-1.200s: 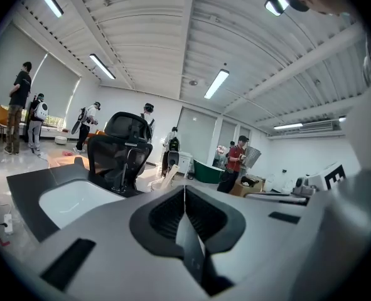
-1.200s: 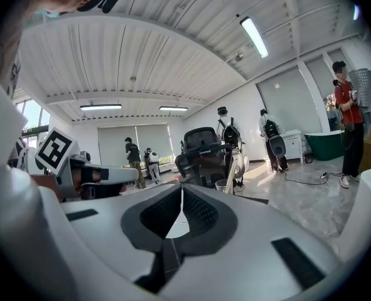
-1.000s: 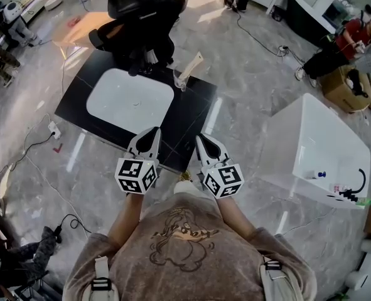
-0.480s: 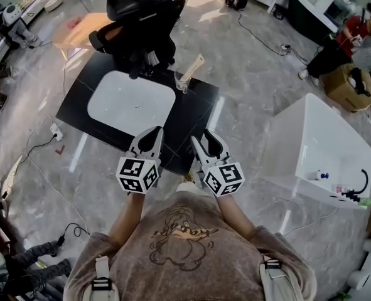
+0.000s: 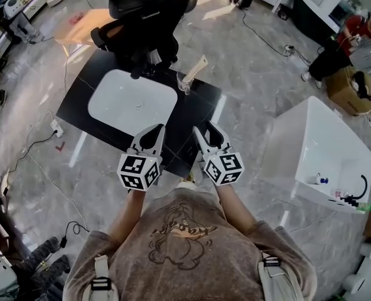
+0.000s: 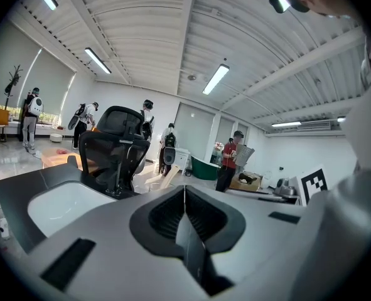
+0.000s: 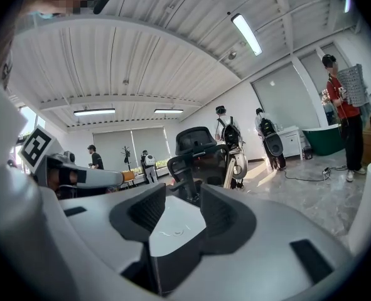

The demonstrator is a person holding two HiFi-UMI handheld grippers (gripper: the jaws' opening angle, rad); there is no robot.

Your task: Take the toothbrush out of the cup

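Observation:
A wooden-handled toothbrush (image 5: 195, 68) leans in a clear cup (image 5: 184, 86) at the far right of the black table (image 5: 191, 115), beside the white basin (image 5: 132, 99). My left gripper (image 5: 158, 129) hovers over the table's near edge, its jaws shut with nothing in them (image 6: 185, 192). My right gripper (image 5: 205, 128) is beside it; its jaws have just been opening and now stand open and empty (image 7: 176, 209), with the basin (image 7: 172, 227) showing through the gap. The toothbrush (image 6: 167, 177) shows small beyond the left jaws. Both grippers are well short of the cup.
A black office chair (image 5: 144, 17) stands against the table's far side. A white tub-like unit (image 5: 317, 146) stands on the floor at right. Cables (image 5: 263, 42) run over the marble floor. Several people stand around the room's edges.
The right gripper's jaws went from shut to open. Both grippers edged forward over the table's near edge, the right one more.

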